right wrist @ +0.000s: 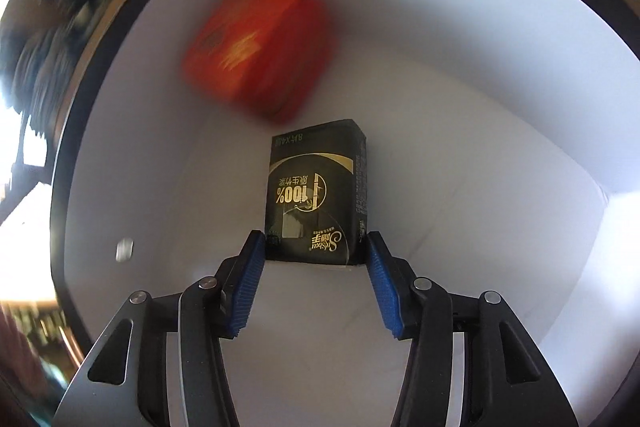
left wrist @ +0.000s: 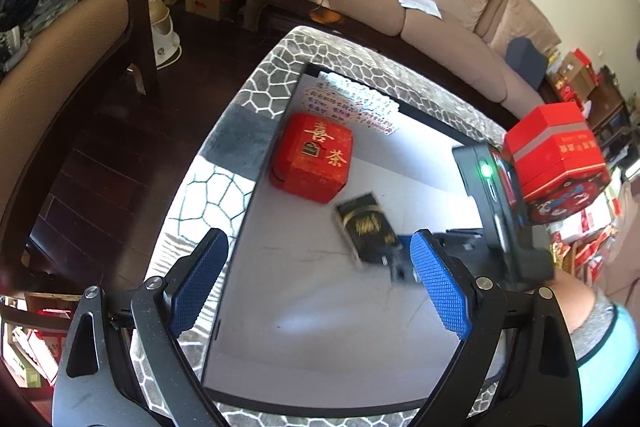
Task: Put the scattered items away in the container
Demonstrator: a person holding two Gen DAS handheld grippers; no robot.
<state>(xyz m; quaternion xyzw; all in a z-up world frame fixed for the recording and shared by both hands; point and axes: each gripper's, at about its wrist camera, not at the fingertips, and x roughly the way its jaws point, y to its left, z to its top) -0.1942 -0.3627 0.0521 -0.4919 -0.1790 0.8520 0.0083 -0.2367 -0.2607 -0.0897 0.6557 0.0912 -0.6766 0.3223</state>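
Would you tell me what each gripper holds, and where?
The right gripper clamps the black tissue pack by its near end's sides; the left gripper holds nothing.

Layout of the container (left wrist: 304, 339): the tea box (left wrist: 313, 157) sits toward its far left corner, the tissue pack (left wrist: 366, 227) nearer and to its right, held between the right gripper's (right wrist: 316, 247) fingers. The left gripper (left wrist: 320, 279) hangs above the near floor.
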